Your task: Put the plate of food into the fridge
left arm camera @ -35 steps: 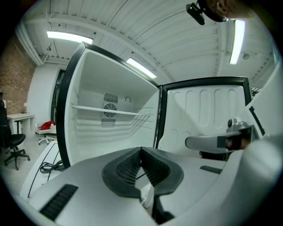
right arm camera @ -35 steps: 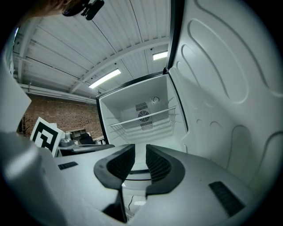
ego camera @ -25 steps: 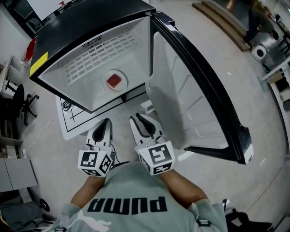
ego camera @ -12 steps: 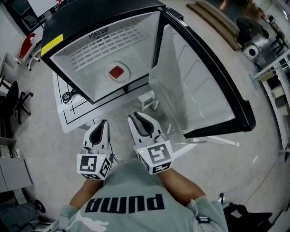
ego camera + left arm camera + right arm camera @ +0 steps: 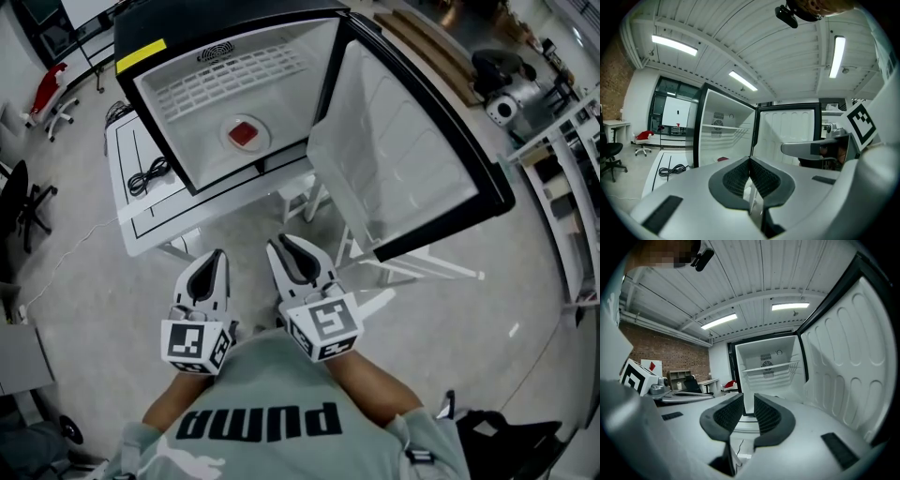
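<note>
The fridge (image 5: 234, 89) stands open on a white table, its door (image 5: 403, 159) swung out to the right. On its floor rests a white plate with red food (image 5: 246, 134), also visible low in the left gripper view as the plate (image 5: 723, 159). Both grippers hover side by side over the floor, well short of the fridge and pointing at it. The left gripper (image 5: 214, 267) (image 5: 750, 161) is shut with nothing in it. The right gripper (image 5: 292, 255) (image 5: 748, 401) shows a narrow gap between its pads, with nothing inside.
A white table (image 5: 141, 220) with a black cable (image 5: 150, 176) carries the fridge. A small white stool (image 5: 305, 199) stands under the door. An office chair (image 5: 23, 202) is at the left, and shelving (image 5: 562, 159) and equipment are at the right.
The fridge and plate now sit farther away and higher in the head view; I have backed off from them. Both grippers keep the same pose and jaw stance.
</note>
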`<state>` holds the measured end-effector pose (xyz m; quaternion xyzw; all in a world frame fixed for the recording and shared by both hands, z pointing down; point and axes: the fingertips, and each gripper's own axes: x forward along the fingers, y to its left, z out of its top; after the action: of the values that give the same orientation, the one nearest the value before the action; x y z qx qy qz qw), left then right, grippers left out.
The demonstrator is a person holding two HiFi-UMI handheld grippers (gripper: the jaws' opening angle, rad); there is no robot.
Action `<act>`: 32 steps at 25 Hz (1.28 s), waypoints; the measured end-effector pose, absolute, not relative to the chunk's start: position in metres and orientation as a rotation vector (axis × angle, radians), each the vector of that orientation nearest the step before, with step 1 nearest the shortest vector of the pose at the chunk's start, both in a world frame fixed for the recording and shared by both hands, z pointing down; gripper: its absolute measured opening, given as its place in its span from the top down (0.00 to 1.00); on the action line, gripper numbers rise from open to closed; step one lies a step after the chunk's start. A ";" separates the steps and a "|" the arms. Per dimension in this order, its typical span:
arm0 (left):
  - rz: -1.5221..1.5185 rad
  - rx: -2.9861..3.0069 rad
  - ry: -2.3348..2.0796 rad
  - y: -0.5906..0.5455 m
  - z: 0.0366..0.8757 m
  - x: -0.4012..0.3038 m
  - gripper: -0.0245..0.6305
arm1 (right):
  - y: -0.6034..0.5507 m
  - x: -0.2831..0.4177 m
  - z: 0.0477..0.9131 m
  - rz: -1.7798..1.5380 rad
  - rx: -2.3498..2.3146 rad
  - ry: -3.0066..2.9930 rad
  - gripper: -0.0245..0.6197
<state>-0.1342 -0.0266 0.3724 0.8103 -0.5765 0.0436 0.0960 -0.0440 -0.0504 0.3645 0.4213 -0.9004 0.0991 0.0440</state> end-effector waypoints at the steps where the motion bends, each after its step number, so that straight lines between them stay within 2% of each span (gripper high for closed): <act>1: 0.124 2.406 -1.704 -0.021 0.372 -0.134 0.96 | -0.044 -0.044 0.364 0.301 1.293 -2.744 0.84; 23: 0.058 2.471 -1.617 0.069 0.378 -0.107 0.96 | 0.048 -0.033 0.375 0.293 1.263 -2.724 0.84; 32: 0.066 2.464 -1.654 0.076 0.363 -0.030 0.96 | 0.055 0.037 0.356 0.197 1.195 -2.775 0.84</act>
<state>-0.0298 0.0763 0.3634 0.8269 -0.5552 0.0220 0.0863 0.0374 0.0547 0.3555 0.3940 -0.9151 0.0648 0.0571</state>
